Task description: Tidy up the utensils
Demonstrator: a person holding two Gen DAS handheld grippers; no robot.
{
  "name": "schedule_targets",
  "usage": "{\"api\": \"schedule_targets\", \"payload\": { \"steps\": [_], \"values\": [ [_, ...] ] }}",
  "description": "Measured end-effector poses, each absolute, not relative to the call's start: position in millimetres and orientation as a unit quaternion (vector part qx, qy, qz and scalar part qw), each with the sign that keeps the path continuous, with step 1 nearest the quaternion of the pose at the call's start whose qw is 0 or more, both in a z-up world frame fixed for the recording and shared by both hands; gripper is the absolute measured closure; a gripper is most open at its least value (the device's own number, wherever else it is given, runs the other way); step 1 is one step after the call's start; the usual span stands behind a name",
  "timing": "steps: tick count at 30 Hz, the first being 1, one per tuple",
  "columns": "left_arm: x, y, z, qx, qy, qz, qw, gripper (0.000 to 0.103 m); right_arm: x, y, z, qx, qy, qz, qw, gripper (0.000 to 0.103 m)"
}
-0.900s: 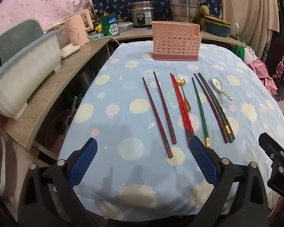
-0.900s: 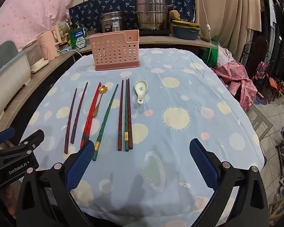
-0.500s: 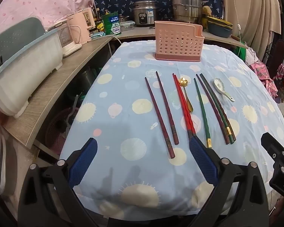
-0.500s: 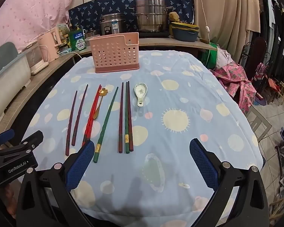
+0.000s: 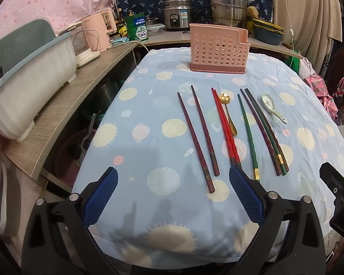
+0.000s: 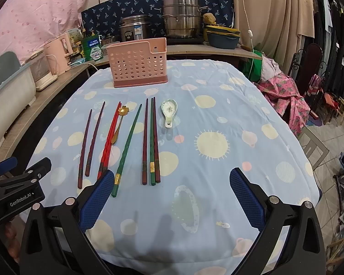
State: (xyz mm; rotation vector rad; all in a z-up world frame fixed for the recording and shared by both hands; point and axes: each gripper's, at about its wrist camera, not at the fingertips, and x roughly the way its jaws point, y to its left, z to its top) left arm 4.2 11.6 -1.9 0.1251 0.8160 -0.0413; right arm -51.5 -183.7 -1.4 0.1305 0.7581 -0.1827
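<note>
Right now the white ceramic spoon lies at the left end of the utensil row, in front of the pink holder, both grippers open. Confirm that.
One thing is wrong: the white ceramic spoon lies at the right end of the row, beyond the chopsticks, as the right wrist view shows. The rest holds: the row lies in front of the pink holder, and the left gripper and right gripper are open.

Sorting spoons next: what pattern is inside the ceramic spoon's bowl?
White spoon with a small greenish floral print; clearest in the right wrist view.

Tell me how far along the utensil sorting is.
Nothing looks done: the pink holder shows no utensils sticking out. Nothing is in hand; the left gripper and right gripper are both open. Left on the tablecloth: chopsticks, gold spoon, white spoon.
</note>
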Motion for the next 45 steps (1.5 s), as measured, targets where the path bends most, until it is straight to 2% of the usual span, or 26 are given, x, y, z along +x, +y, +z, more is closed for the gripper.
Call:
{"api": "schedule_targets", "payload": {
  "steps": [45],
  "values": [
    [4.7, 8.3, -8.4, 0.062, 0.401, -0.018, 0.914, 0.01, -51.8, -179.2, -8.9, 0.068, 0.372, -0.086, 0.922, 0.007]
  ]
}}
